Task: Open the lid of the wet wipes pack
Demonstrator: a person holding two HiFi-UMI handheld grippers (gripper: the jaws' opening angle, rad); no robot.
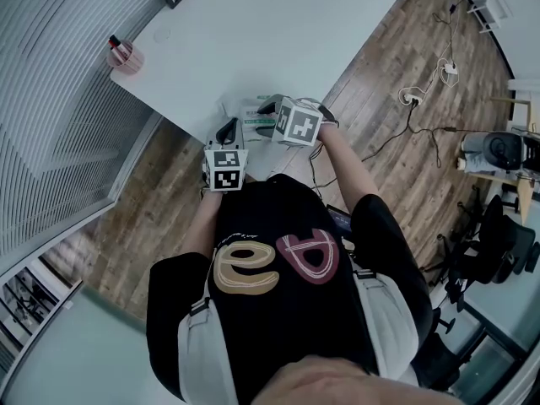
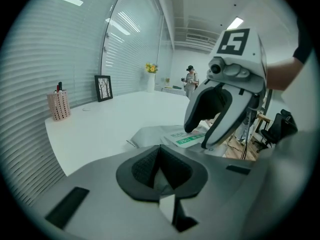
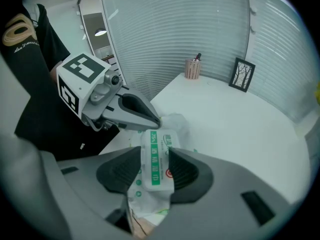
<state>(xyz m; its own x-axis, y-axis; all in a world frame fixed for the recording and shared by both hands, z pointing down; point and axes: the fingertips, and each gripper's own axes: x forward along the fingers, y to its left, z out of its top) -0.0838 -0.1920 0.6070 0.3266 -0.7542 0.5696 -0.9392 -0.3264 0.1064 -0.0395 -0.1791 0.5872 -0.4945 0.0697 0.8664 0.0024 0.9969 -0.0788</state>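
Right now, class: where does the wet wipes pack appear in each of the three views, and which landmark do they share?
Head view: wet wipes pack at the table's near edge.
Left gripper view: pack right of centre, under the right gripper's tips.
Right gripper view: pack low centre, between that gripper's jaws.
Shared landmark: the pink pen holder.

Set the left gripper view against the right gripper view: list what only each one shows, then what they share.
Left only: yellow flowers, a distant person, the right gripper seen from outside. Right only: the left gripper with its marker cube, and the lid gripped between the right jaws. Both: wet wipes pack, white table, pink pen holder, framed picture.
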